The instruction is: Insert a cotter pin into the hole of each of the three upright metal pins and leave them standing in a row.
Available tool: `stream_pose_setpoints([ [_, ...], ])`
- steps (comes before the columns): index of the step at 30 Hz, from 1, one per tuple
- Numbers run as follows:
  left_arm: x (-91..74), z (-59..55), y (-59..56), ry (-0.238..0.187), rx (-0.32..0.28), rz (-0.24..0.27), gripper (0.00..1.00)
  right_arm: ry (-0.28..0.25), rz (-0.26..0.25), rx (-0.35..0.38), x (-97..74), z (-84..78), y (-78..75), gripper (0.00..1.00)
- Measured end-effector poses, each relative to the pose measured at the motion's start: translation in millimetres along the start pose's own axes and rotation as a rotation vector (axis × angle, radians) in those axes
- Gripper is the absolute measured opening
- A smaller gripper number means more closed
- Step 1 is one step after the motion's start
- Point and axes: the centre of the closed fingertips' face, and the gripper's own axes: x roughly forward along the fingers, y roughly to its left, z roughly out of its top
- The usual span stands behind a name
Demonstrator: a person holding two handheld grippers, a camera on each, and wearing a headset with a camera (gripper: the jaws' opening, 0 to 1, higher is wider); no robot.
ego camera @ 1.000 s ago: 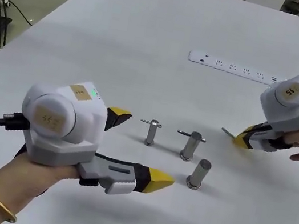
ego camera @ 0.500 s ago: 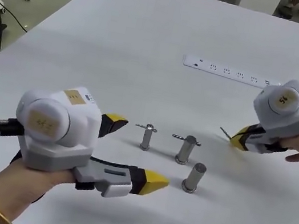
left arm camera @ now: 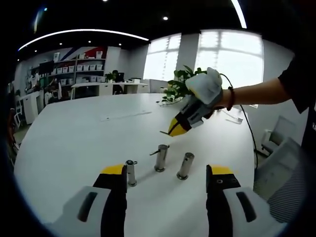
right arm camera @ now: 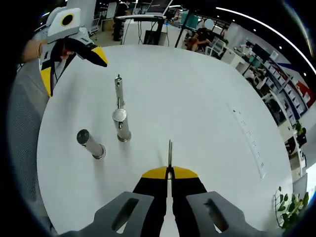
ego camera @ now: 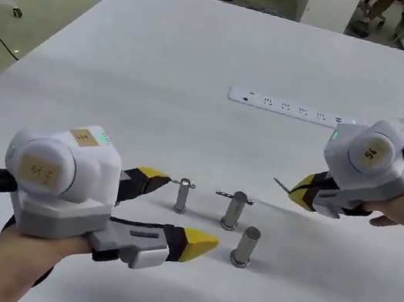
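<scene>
The left gripper (left arm camera: 167, 172) is held empty, jaws wide apart. Just ahead of them three pins stand on the tabletop (ego camera: 158, 88). The left pin (ego camera: 182, 196) and middle pin (ego camera: 233, 210) are already crossed by cotter pins; the third pin (ego camera: 245, 246) is bare. A last cotter pin (ego camera: 282, 185) is clamped in the closed jaws of the right gripper (ego camera: 298, 194), apart from that pin. Two judged done, one left.

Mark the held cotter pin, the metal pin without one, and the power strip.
cotter pin (right arm camera: 170, 150), right gripper view, mid shaft
bare metal pin (ego camera: 245, 246), head view, side wall
power strip (ego camera: 288, 107), head view, top face
</scene>
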Motion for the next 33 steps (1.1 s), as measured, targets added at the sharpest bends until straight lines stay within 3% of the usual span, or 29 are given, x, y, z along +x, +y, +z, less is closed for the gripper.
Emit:
stream_pose_setpoints([
  [9, 5.5, 11.1, -3.2, 0.003, -0.039, -0.026, 0.51, -0.061, -0.003, -0.071, -14.5, 20.1, 19.1, 0.0],
  [13, 7.8, 8.0, -6.0, 0.033, -0.083, -0.04, 0.48, -0.094, -0.001, -0.108, -18.8, 29.4, 28.3, 0.0],
  [15, 8.7, 8.3, -7.9, 0.03, -0.134, -0.057, 0.42, -0.111, 0.0, -0.118, -21.1, 33.8, 33.4, 0.0],
  [33, 13.2, 11.7, -18.6, 0.025, -0.283, -0.095, 0.2, -0.179, 0.021, -0.249, -36.0, 55.4, 74.8, 0.0],
])
